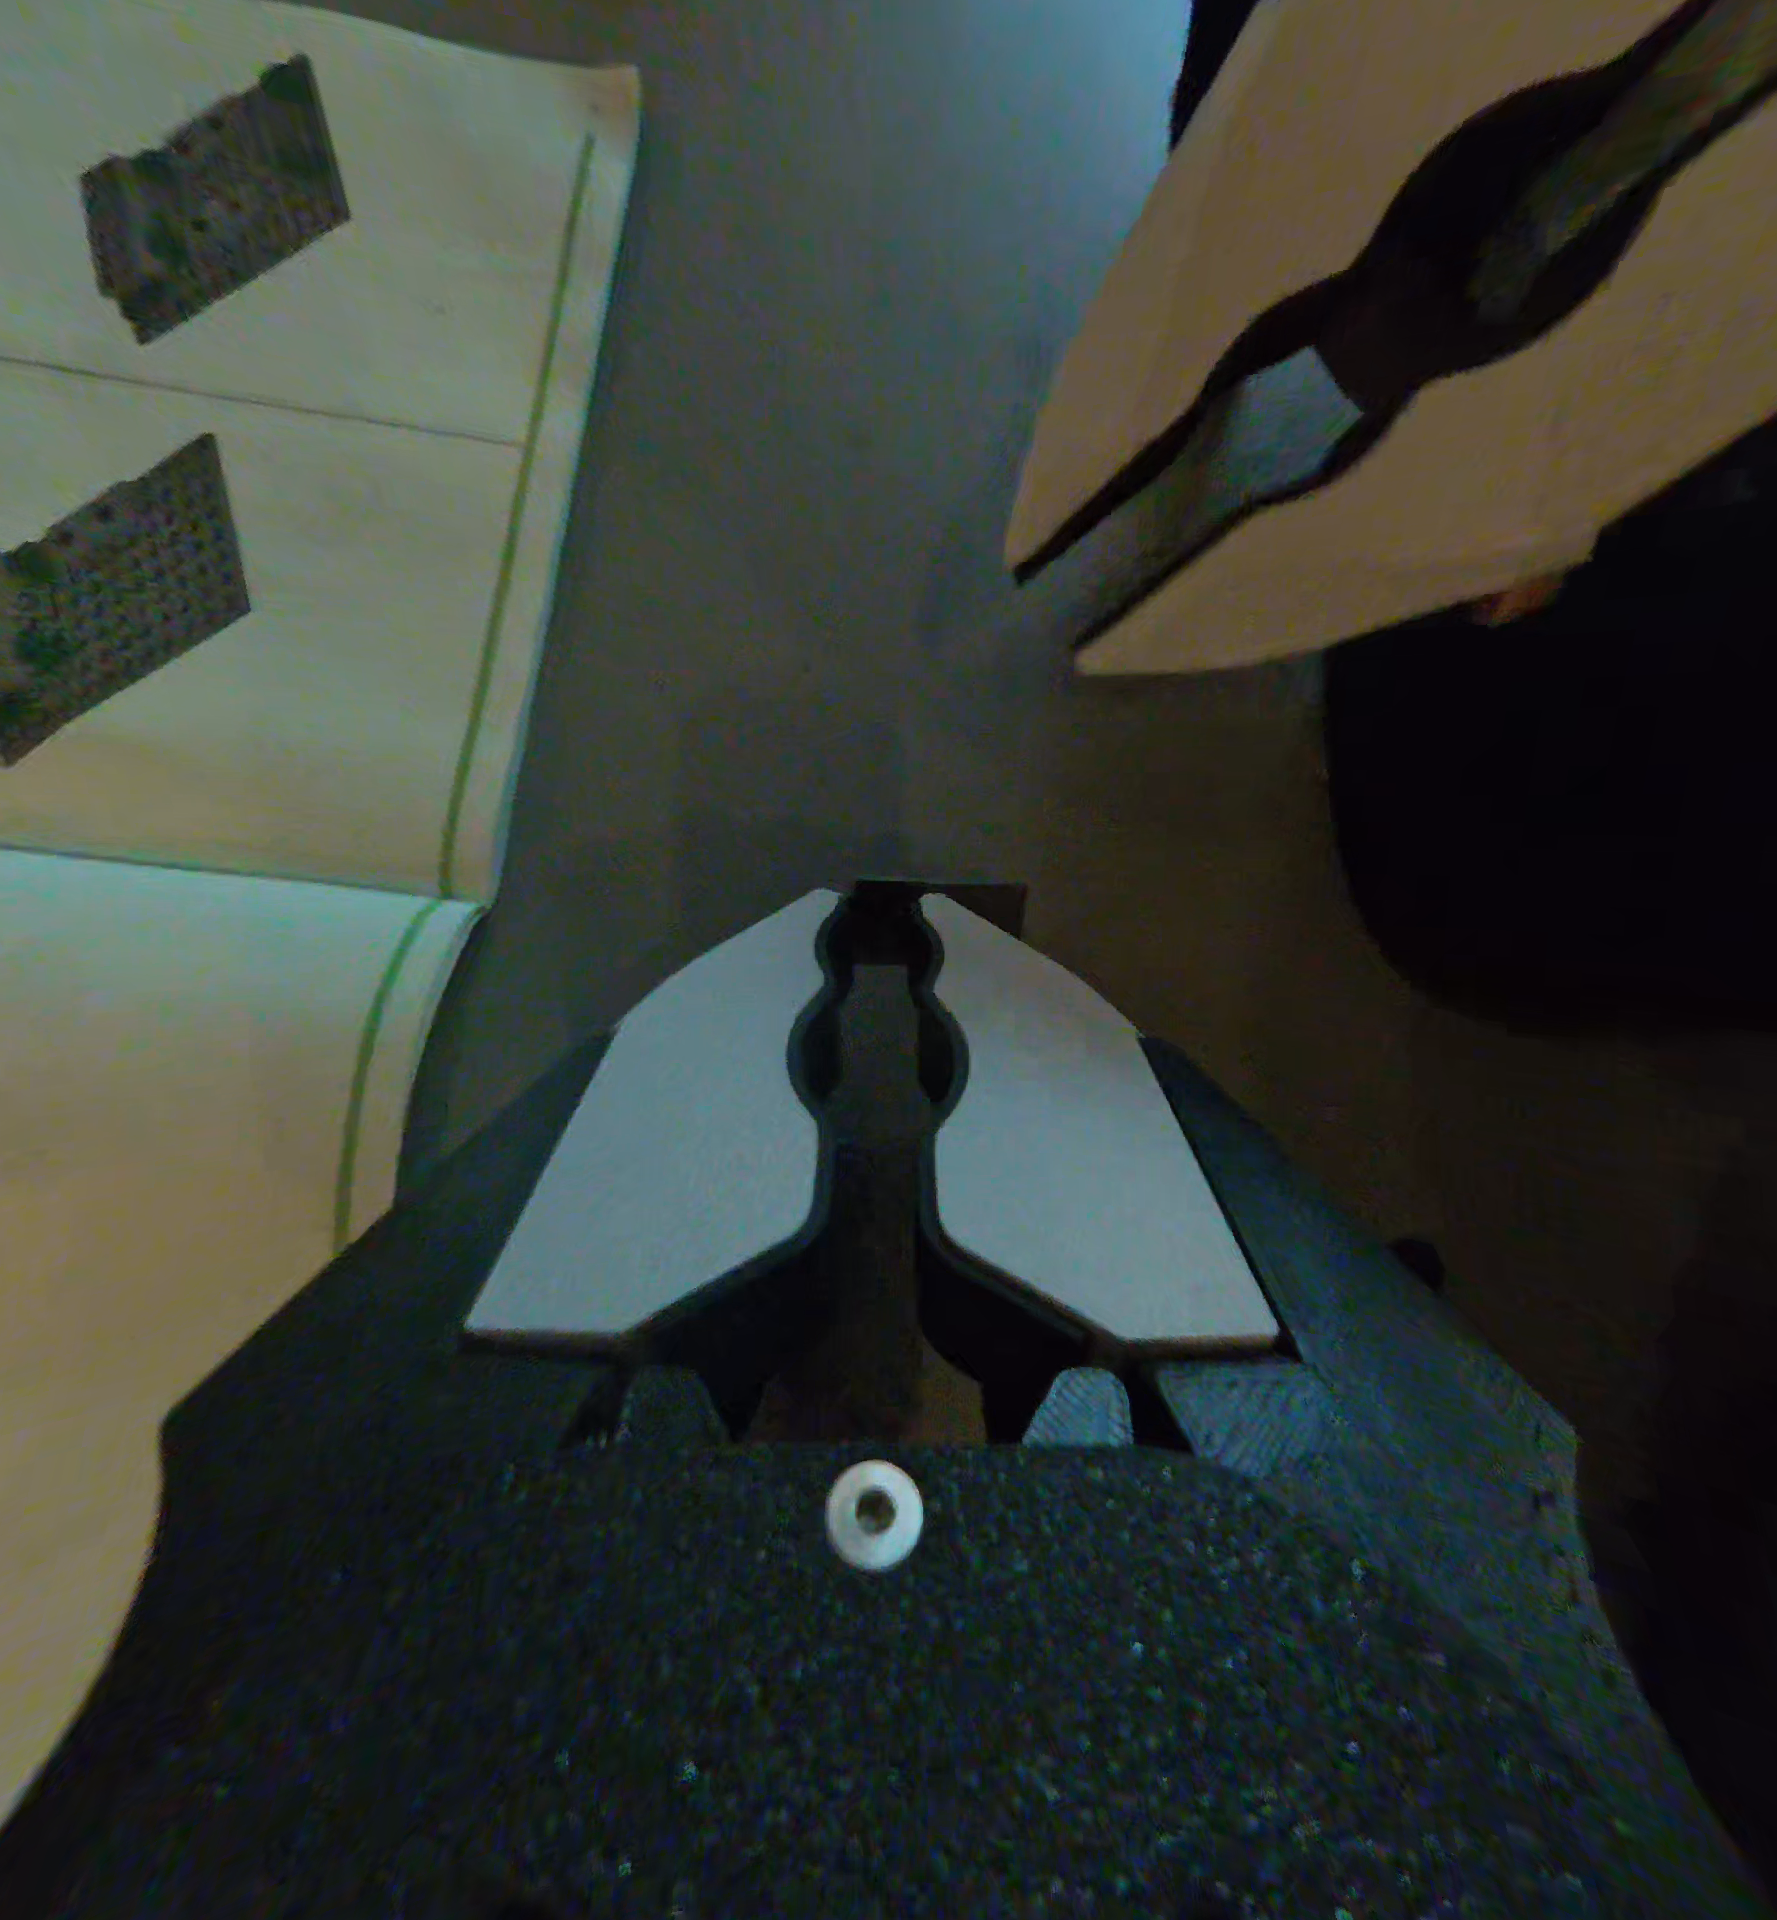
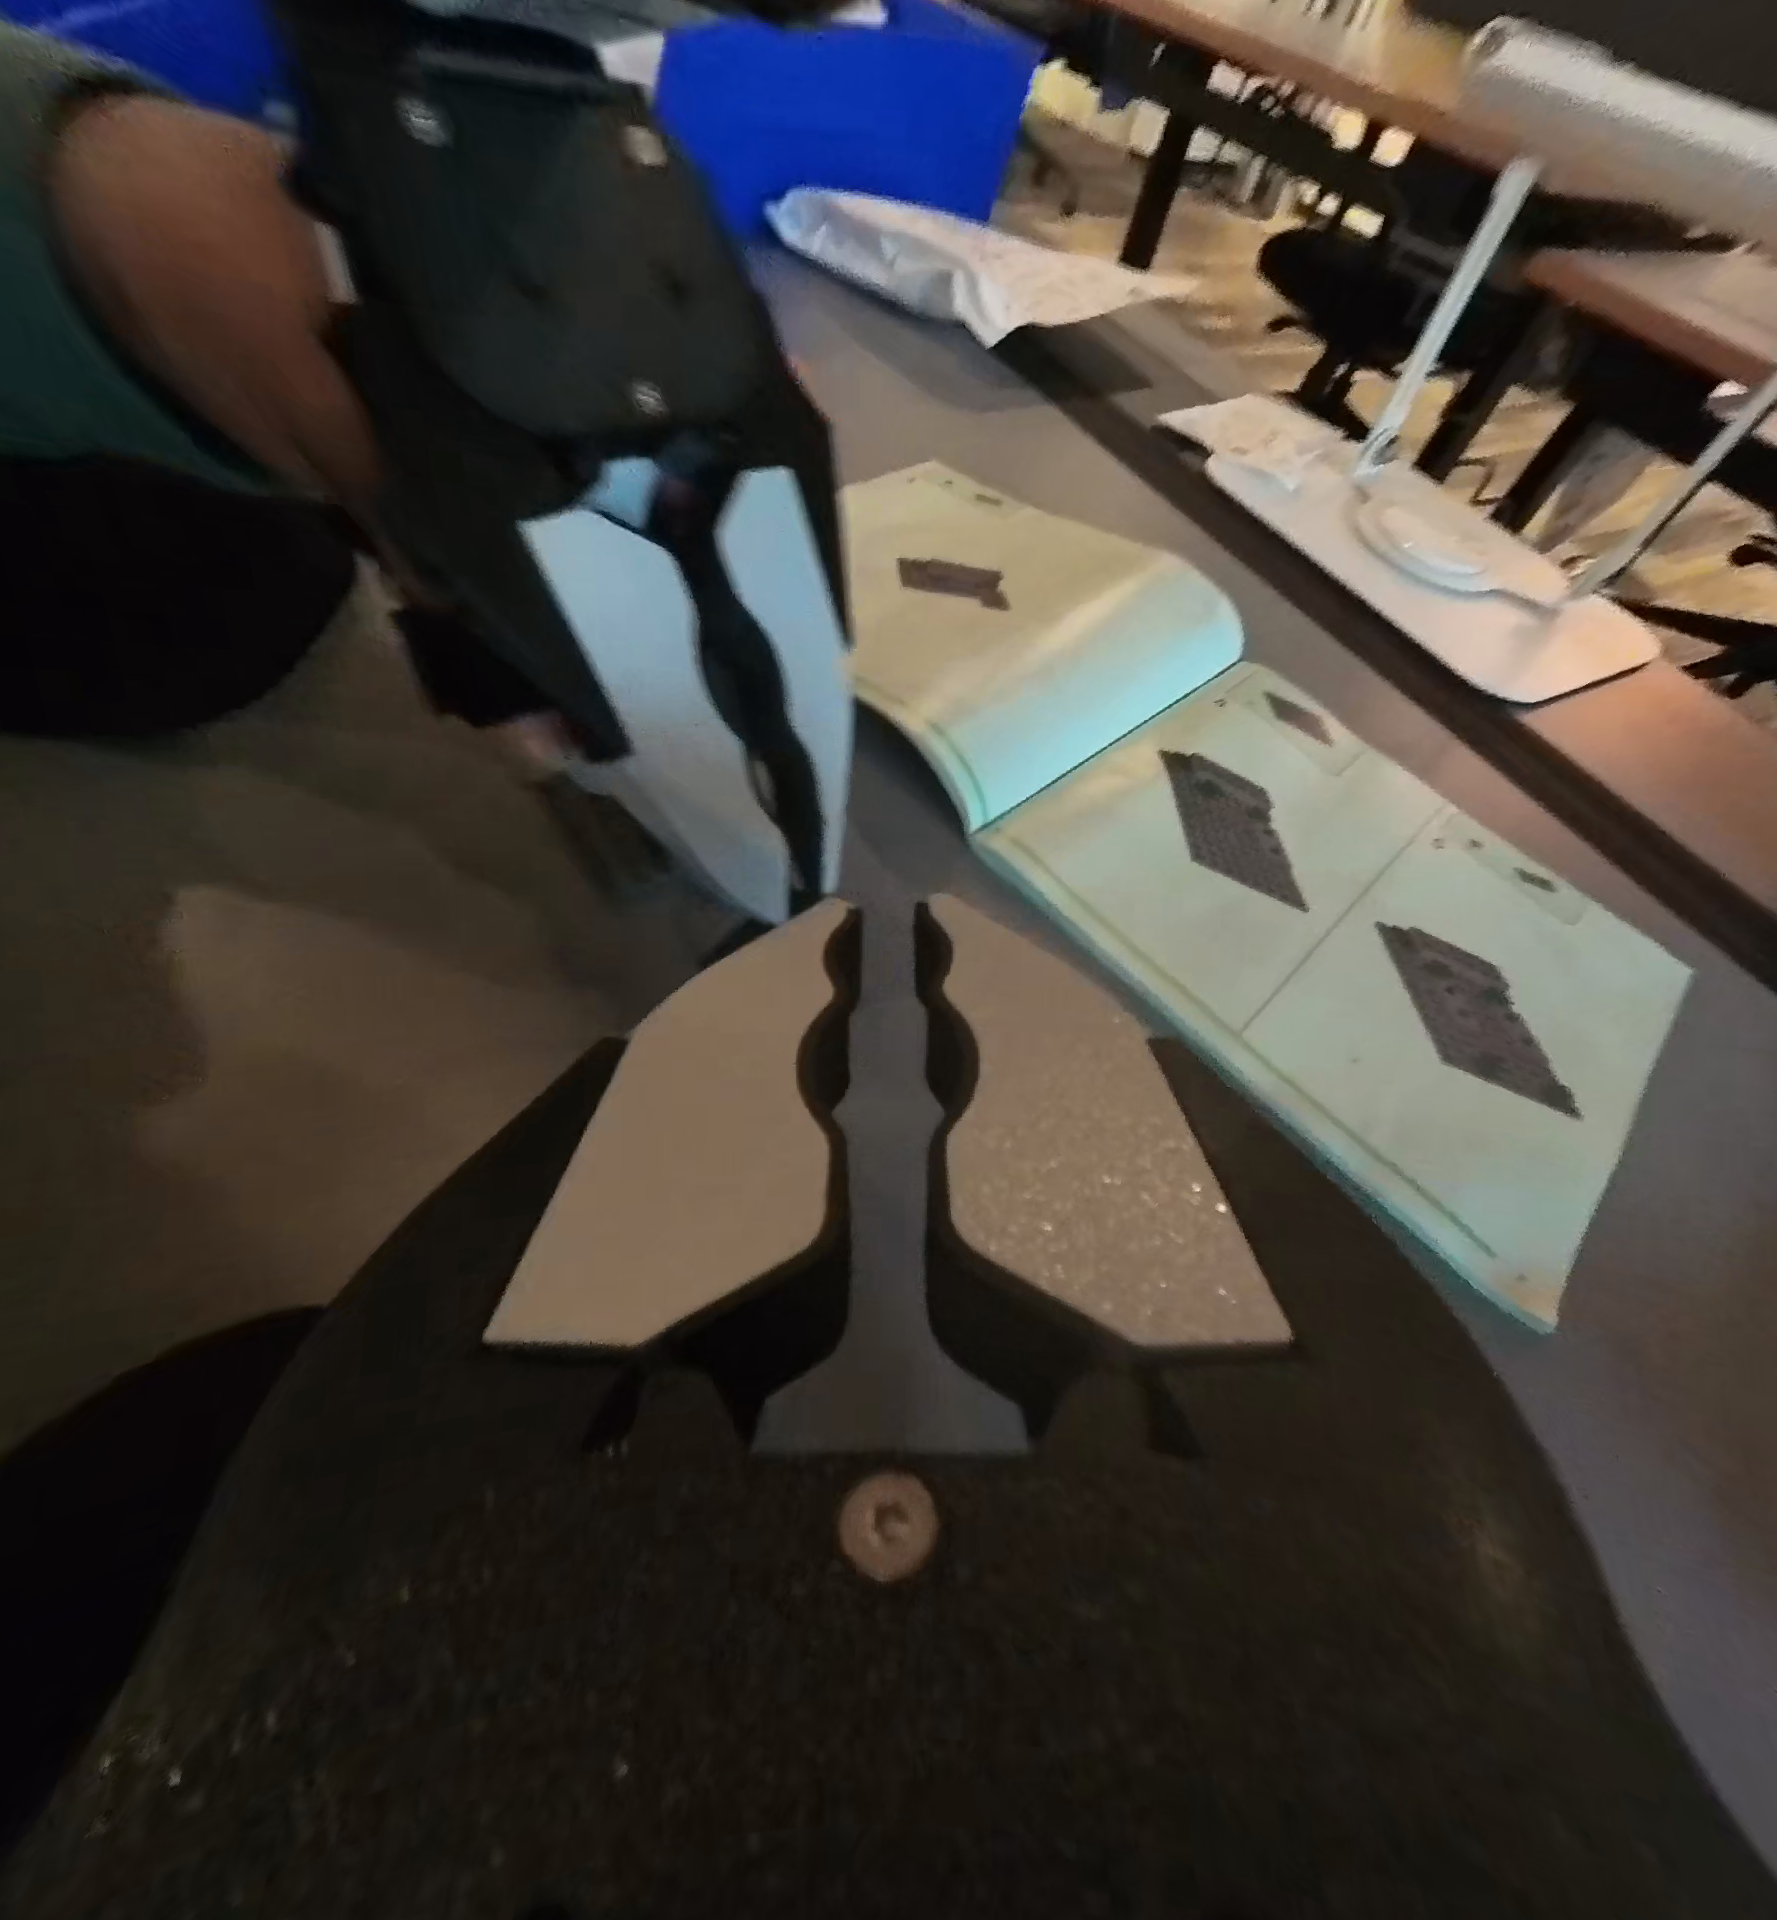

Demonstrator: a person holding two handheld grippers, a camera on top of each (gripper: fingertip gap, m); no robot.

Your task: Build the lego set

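Observation:
My left gripper (image 1: 889, 902) is nearly shut on a small dark lego piece (image 1: 988, 906) pinched at its tips, low over the grey table (image 1: 811, 416). It also shows in the right wrist view (image 2: 809, 894), pointing steeply down. My right gripper (image 2: 886, 920) has a narrow gap between its fingers and holds nothing. Its tips are right in front of the left gripper's tips. It shows in the left wrist view (image 1: 1050, 613) at the upper right. An open instruction booklet (image 2: 1071, 665) lies on the table just beyond, and in the left wrist view (image 1: 396, 623) it lies to the left.
A white lamp base (image 2: 1486, 613) stands at the table's far right edge. A white plastic bag (image 2: 915, 260) and a blue bin (image 2: 842, 114) are at the back. A person's arm (image 2: 188, 312) holds the left gripper. A large dark shape (image 1: 1590, 831) fills the right. About 6 centimeters separates my left fingertips from my right.

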